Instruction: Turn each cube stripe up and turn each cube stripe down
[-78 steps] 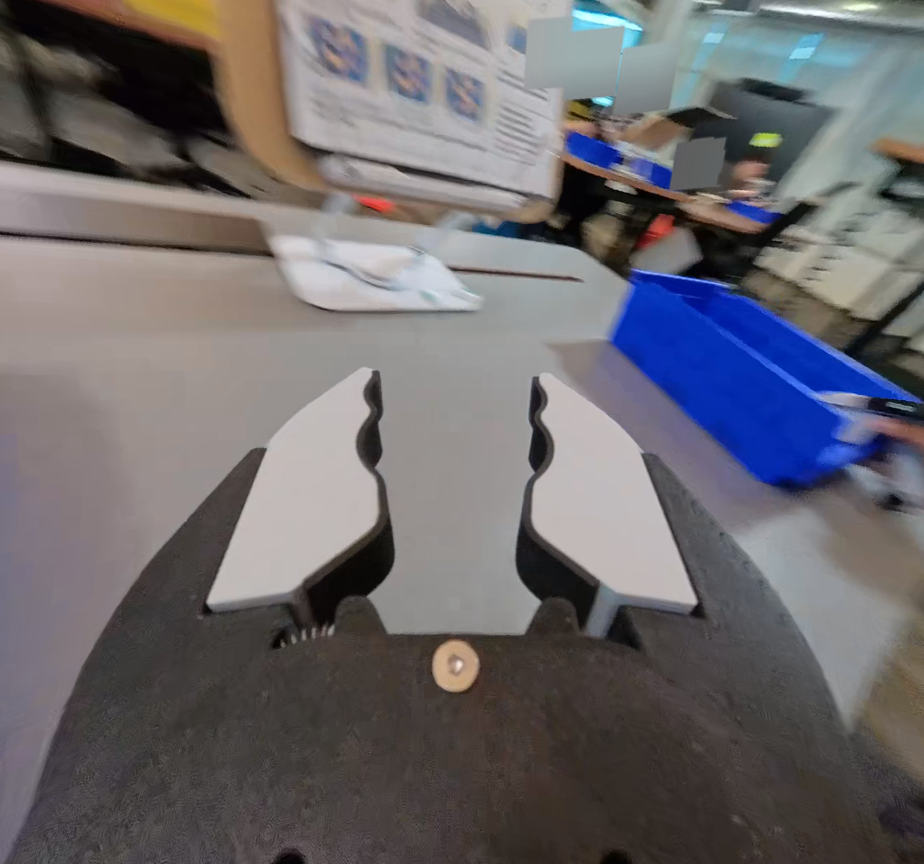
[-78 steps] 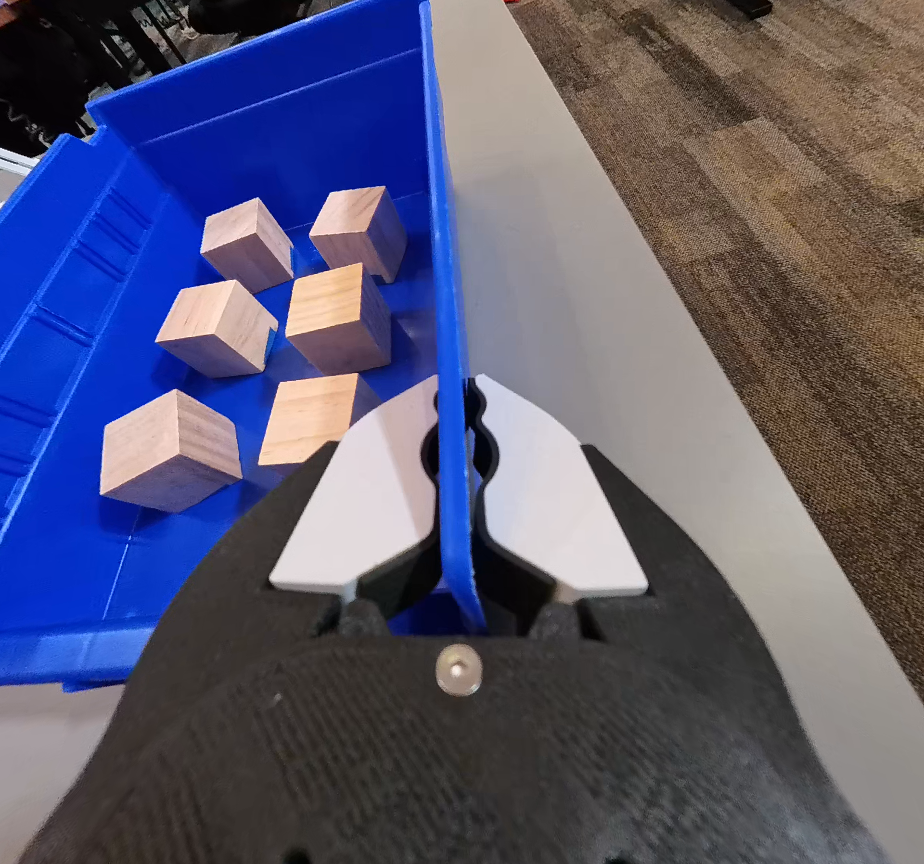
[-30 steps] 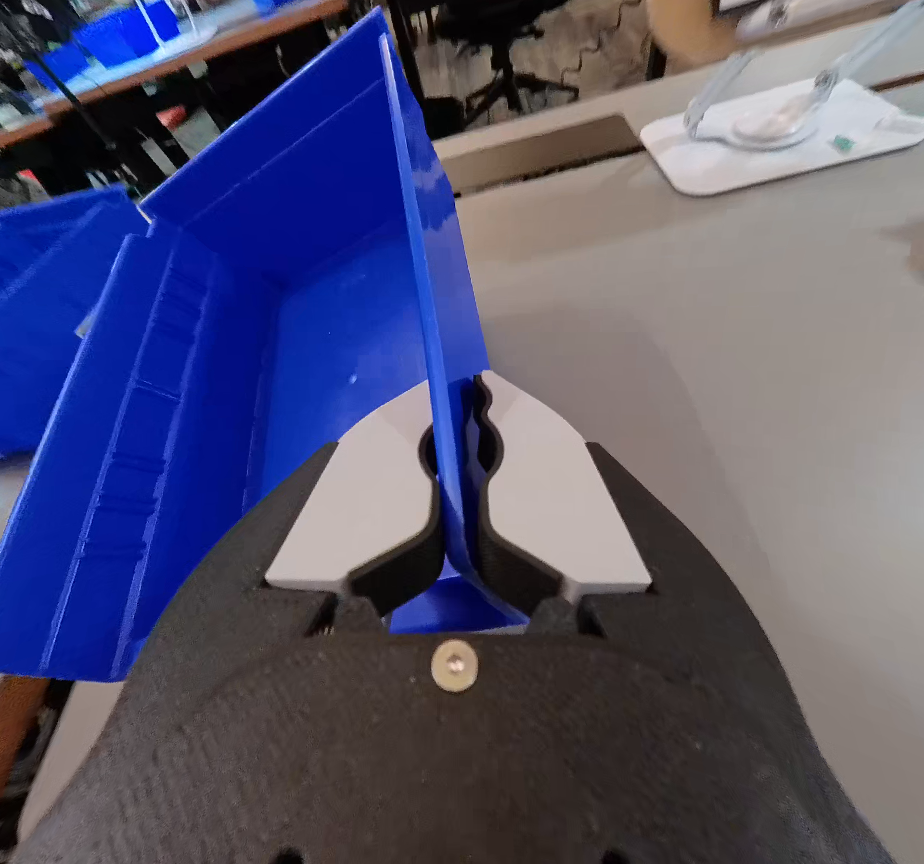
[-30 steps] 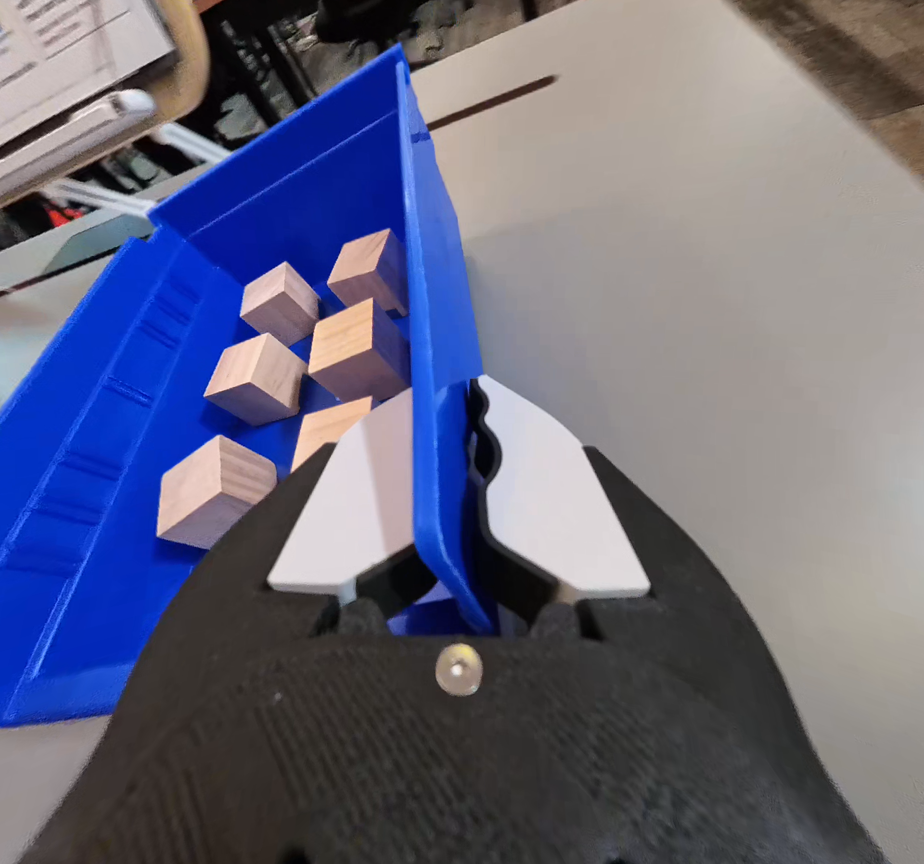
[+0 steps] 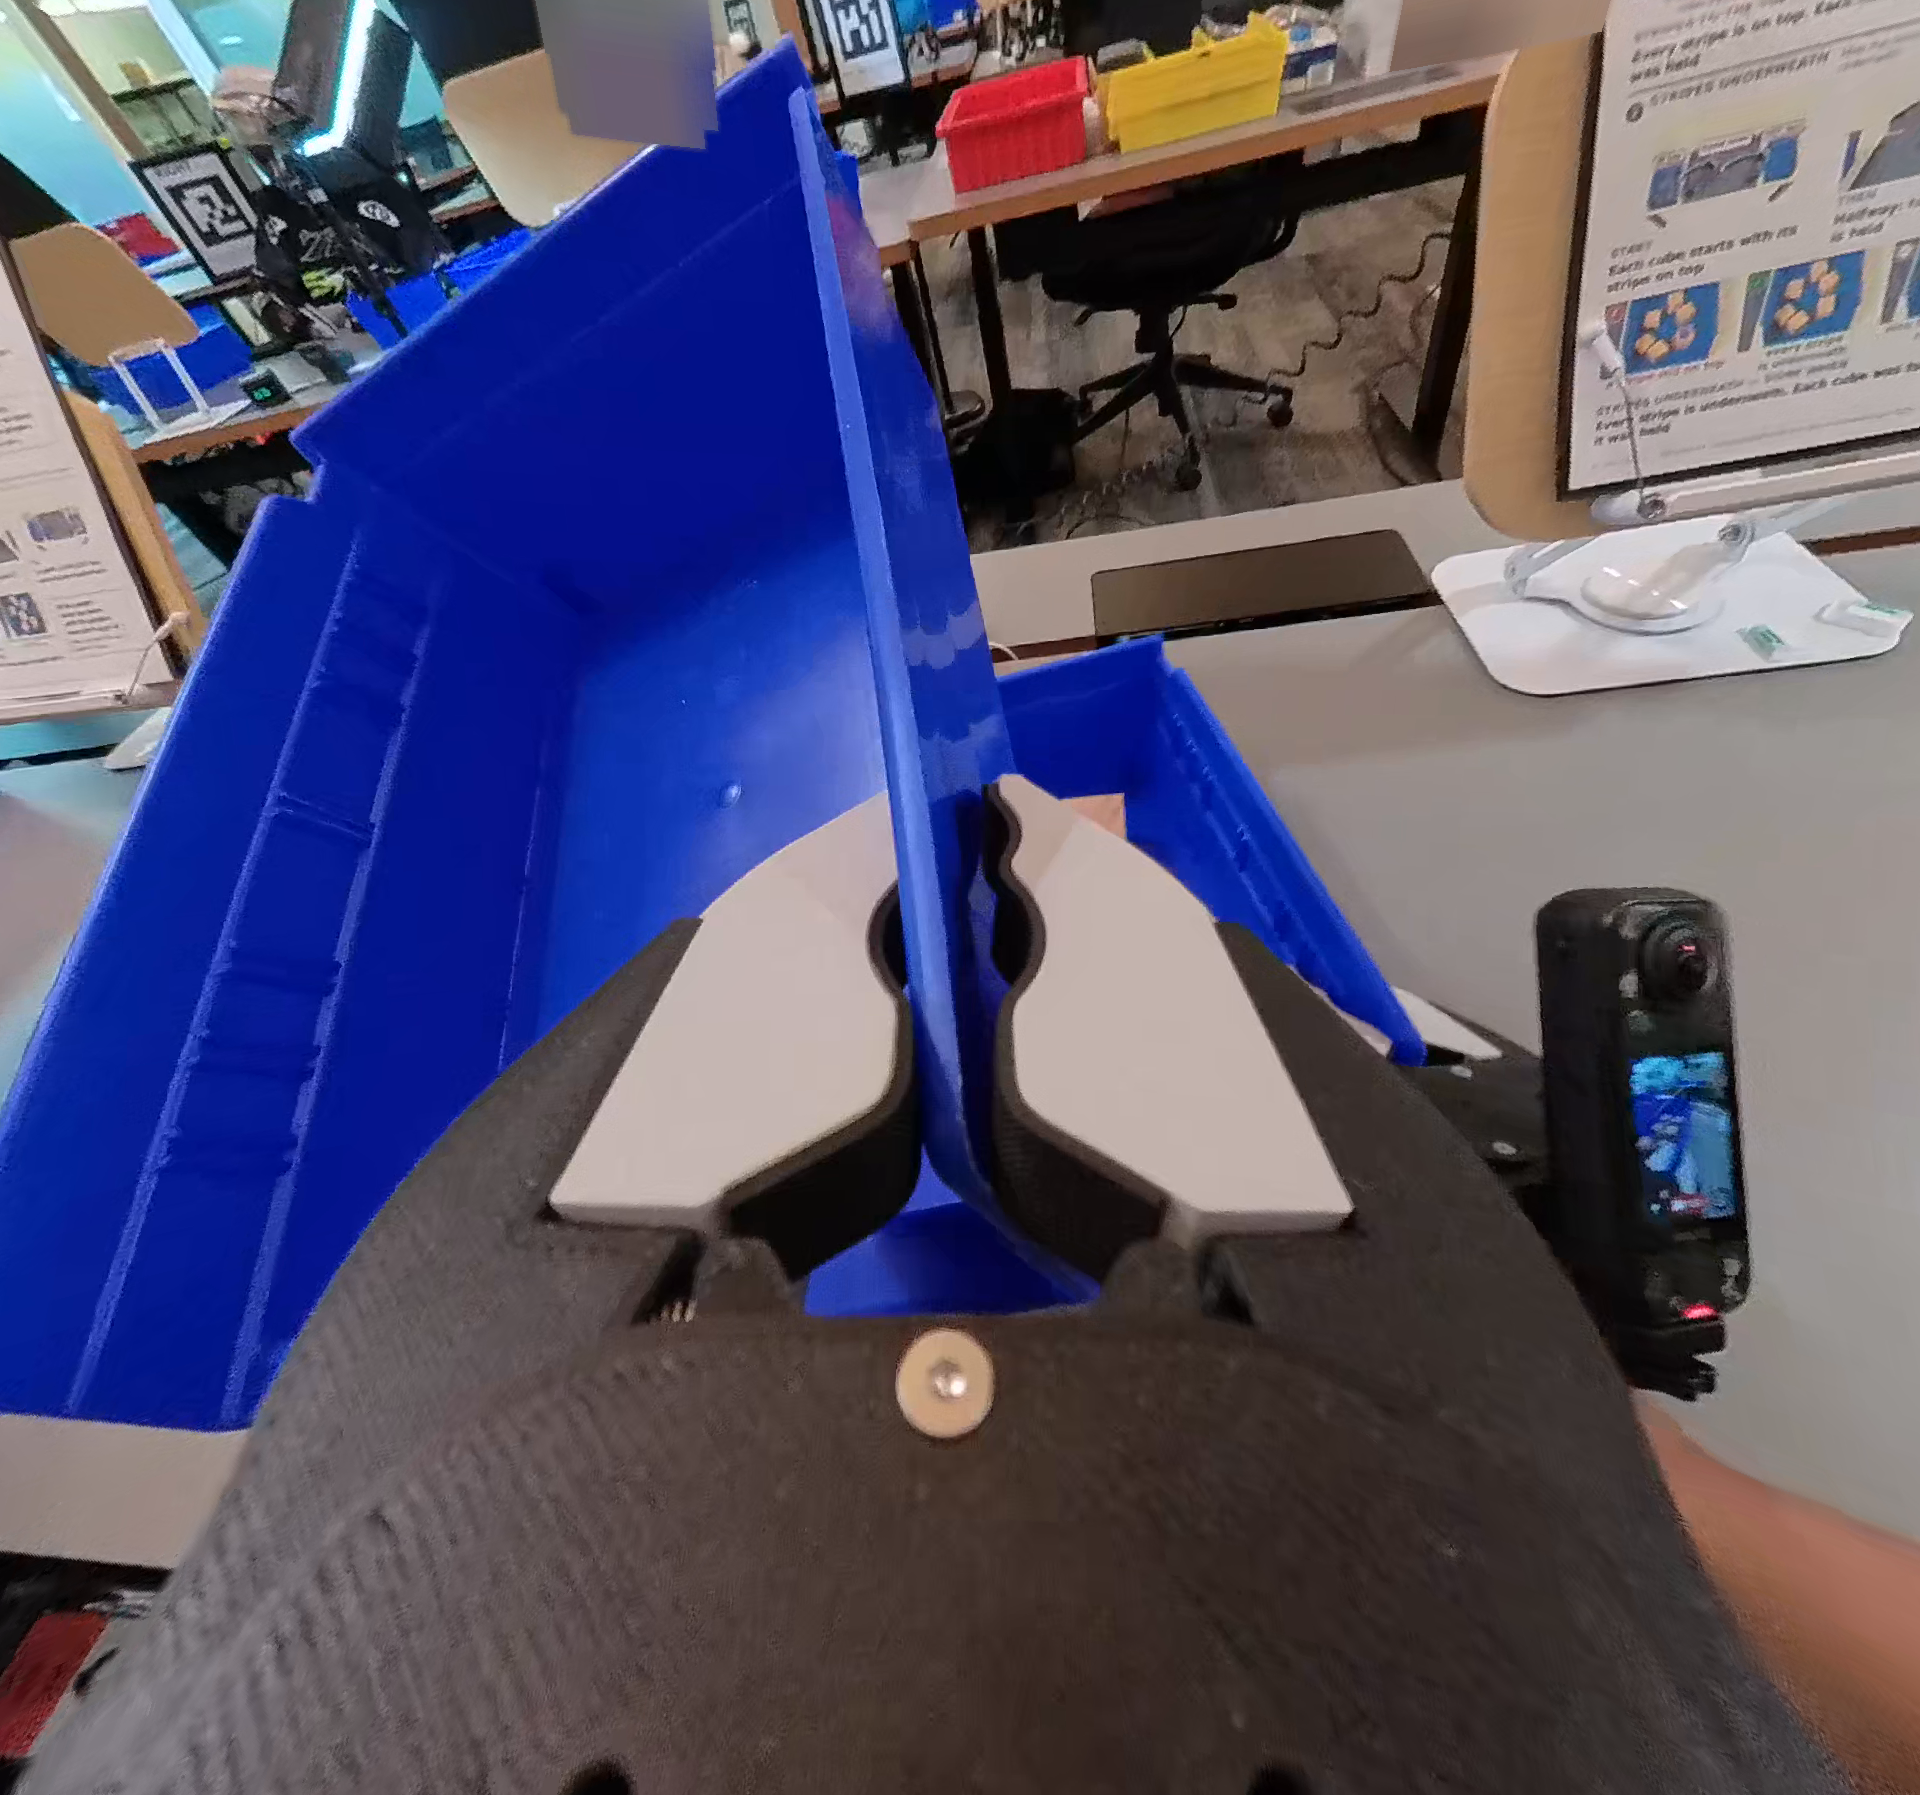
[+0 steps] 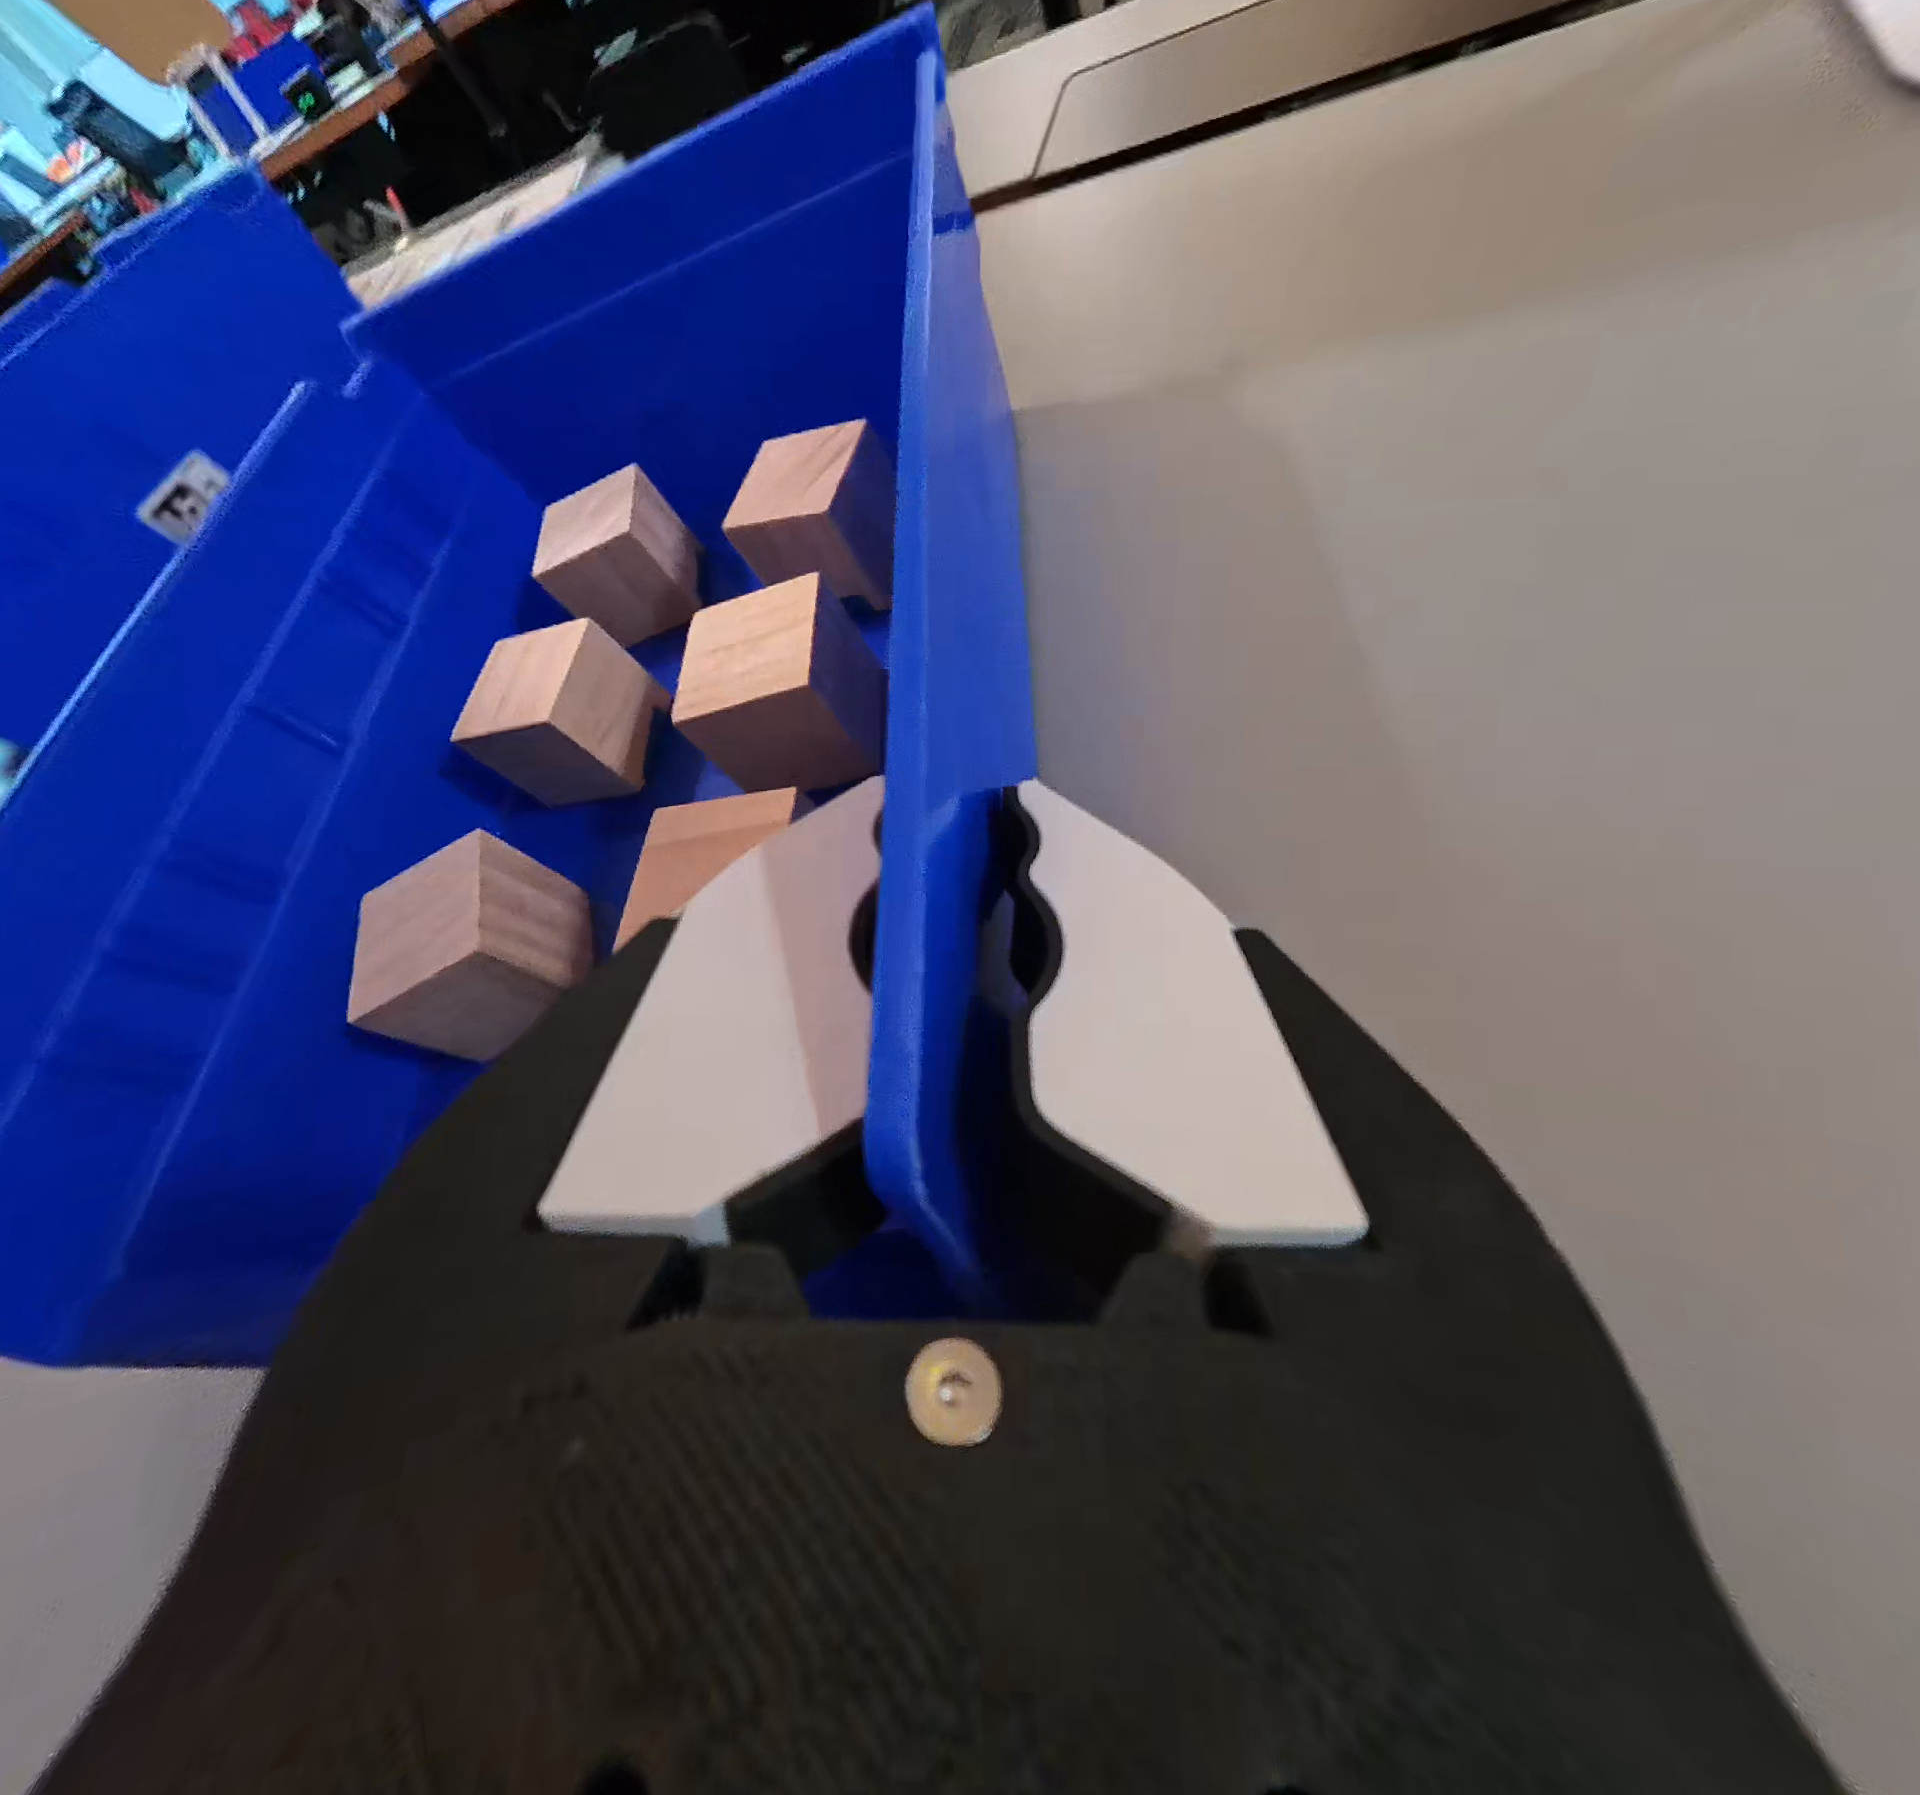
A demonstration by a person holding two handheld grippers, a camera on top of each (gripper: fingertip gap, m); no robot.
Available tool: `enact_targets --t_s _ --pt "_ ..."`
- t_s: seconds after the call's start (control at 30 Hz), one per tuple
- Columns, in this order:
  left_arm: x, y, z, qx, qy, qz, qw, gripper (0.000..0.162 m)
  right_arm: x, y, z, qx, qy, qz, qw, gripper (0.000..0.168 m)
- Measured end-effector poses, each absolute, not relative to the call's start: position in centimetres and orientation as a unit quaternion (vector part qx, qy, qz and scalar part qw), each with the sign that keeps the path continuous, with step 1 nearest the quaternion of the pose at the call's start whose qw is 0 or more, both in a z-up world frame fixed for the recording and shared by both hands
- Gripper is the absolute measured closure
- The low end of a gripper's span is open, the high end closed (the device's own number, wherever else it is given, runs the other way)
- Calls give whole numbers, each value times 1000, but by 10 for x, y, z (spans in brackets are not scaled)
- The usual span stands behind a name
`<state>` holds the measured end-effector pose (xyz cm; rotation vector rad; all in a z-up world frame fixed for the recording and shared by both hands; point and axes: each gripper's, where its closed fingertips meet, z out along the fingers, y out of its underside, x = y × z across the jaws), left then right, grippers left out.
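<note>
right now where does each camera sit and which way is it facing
Left wrist view: on the left gripper, looking along its fingers into an empty blue bin whose wall it clamps; a forearm shows.
Right wrist view: on the right gripper, clamping the wall of a blue bin with wooden cubes.
Shared: the grey table, both blue bins.

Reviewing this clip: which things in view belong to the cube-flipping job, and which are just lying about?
Job:
wooden cubes
cube bin, held by right claw
empty blue bin, held by left claw

Lying about:
red bin
yellow bin
office chair
white stand base
</note>
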<state>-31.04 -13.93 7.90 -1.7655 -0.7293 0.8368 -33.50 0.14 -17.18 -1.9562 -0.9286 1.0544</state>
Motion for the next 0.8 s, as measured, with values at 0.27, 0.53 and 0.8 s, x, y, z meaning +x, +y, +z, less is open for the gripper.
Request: enact_targets --t_s 0.27,0.53,0.8 --pt "-288 -137 92 -727 -294 338 520 156 -294 -7 -114 -670 -430 485 362 123" --pt "-213 -40 84 -779 -209 301 509 157 -140 120 -39 -584 -432 532 434 114" --pt "-66 101 28 -835 -8 168 523 157 45 306 -79 -664 -351 455 478 130"
